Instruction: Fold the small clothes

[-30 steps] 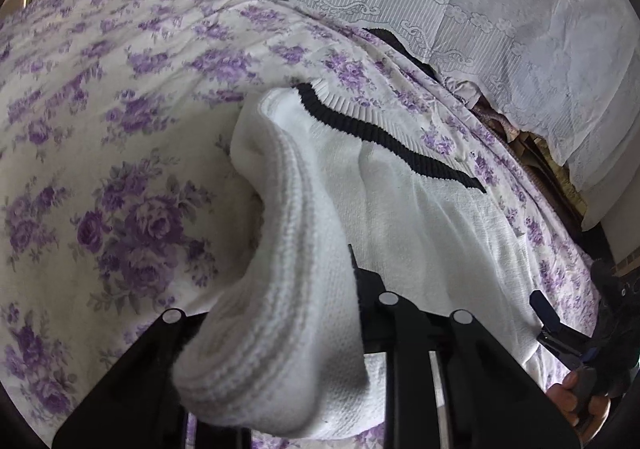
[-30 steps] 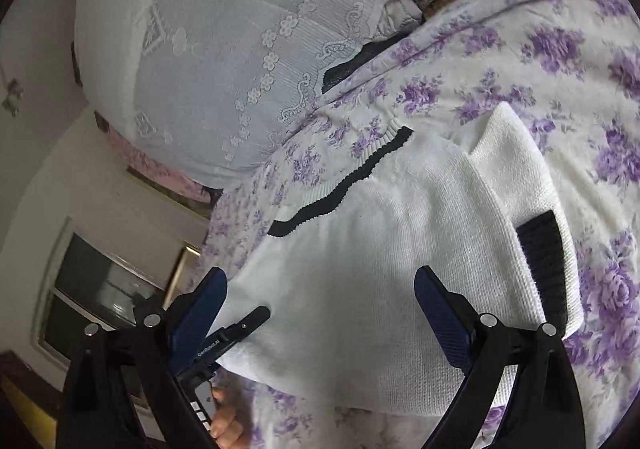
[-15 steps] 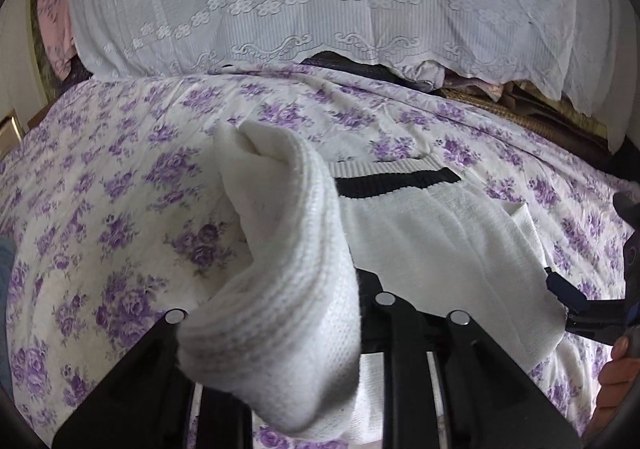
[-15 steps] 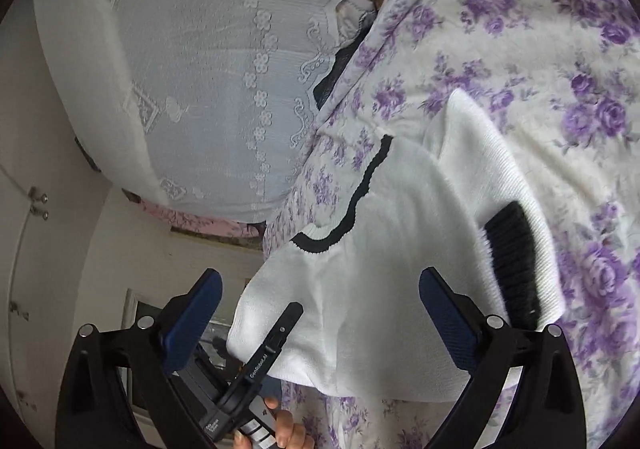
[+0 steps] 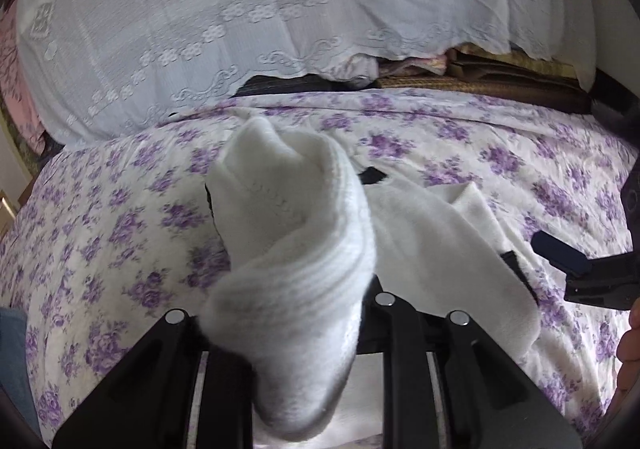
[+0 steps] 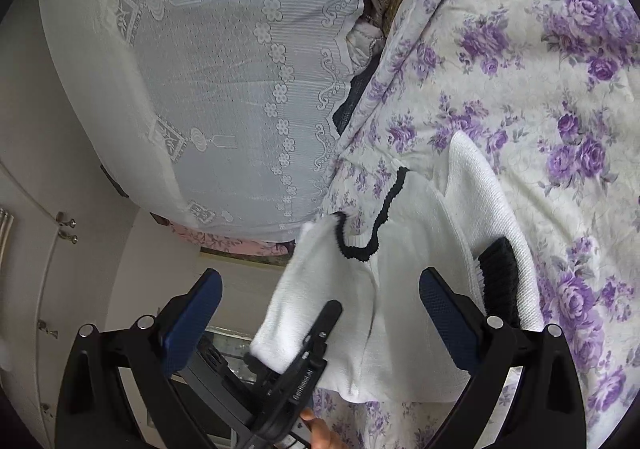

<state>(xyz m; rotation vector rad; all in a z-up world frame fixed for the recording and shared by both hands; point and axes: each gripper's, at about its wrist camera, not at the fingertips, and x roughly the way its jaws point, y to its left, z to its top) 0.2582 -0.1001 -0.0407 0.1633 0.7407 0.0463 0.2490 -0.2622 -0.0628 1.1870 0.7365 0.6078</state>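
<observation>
Carrying the small white knit sweater with black trim side across its body on the purple floral bedspread: left tool clamped on the raised sleeve, further over than a second ago. Right tool wide open, empty. Fold mid-way.

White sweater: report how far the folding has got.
Done: one sleeve already lies folded over the white sweater. In hand: the left gripper is shut on the other side, lifted off the floral bedspread. Left: laying it across; the right gripper is open.
</observation>
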